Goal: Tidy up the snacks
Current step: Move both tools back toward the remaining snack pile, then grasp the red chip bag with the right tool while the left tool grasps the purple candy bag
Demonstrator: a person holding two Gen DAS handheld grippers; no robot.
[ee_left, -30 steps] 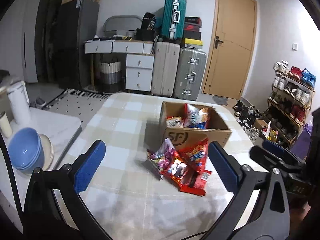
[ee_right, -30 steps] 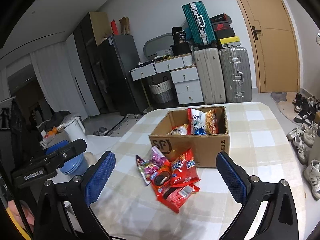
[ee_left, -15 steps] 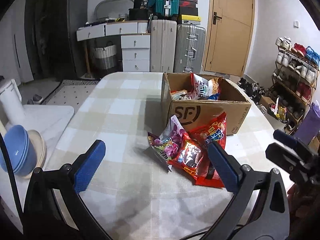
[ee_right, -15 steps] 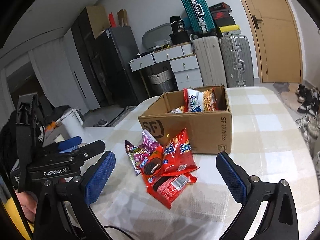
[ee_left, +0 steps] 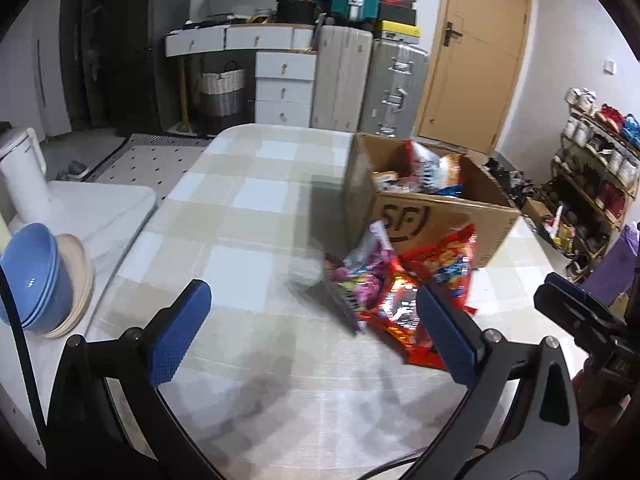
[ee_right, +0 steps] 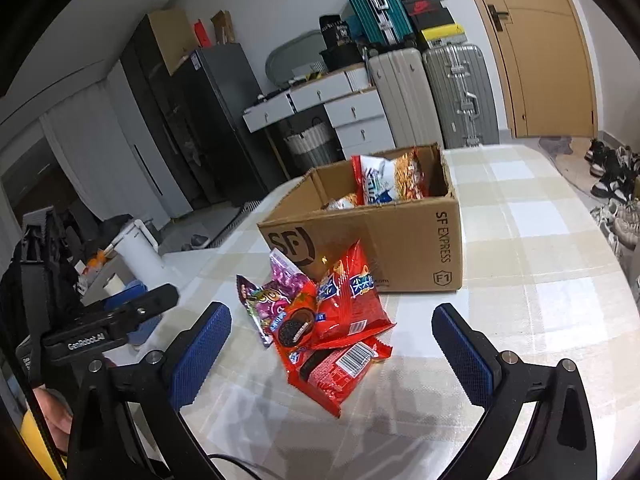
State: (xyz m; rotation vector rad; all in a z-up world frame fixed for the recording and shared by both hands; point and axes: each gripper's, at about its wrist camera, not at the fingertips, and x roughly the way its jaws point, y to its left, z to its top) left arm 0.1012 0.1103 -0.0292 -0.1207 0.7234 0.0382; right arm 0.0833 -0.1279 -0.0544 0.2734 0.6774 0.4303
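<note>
The room is lying beyond: suitcases [ee_right: 436, 92], a door [ee_left: 476, 52], a shoe rack [ee_left: 592, 168]. The checked surface [ee_left: 240, 216] is carrying a cardboard box [ee_right: 400, 236] already holding some packets. The snack pile [ee_right: 324, 320] is leaning against the box's front, running toward the viewer. It is sitting dead ahead of the right gripper [ee_right: 332, 348], which looks the nearer, and off to the right of the left gripper [ee_left: 312, 328]. Both jaws are standing spread, holding nothing.

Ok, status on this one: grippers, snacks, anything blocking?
Left gripper open, empty. Right gripper open, empty. Snack pile loose on table, against cardboard box. Path clear.
</note>
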